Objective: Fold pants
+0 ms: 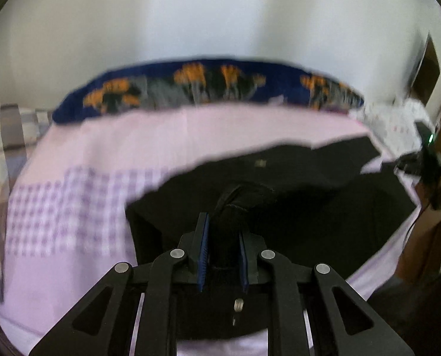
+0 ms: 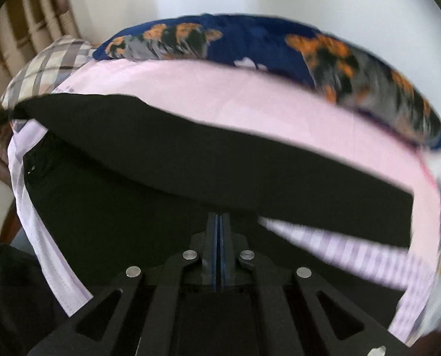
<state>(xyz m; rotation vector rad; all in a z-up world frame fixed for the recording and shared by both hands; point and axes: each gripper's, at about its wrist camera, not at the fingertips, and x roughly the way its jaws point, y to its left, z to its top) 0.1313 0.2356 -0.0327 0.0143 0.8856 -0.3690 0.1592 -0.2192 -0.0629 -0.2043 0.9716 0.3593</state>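
Black pants [image 1: 309, 207] lie across a bed's pink sheet [image 1: 116, 154], part of it purple-checked. My left gripper [image 1: 222, 222] is shut on a thick bunch of the black cloth, which stands up between its blue pads [image 1: 203, 252]. In the right wrist view the pants [image 2: 161, 154] hang as a broad raised fold above the sheet [image 2: 250, 95]. My right gripper [image 2: 219, 219] is shut on the thin lower edge of that fold, its pads pressed almost together. Both views are motion-blurred.
A dark blue cushion with orange flowers [image 1: 208, 83] [image 2: 250, 41] runs along the bed's far side by a white wall. A plaid pillow [image 1: 1, 127] [image 2: 51, 62] lies at the left. Brown furniture [image 1: 428, 237] and a dark device with a green light [image 1: 431, 139] are at the right.
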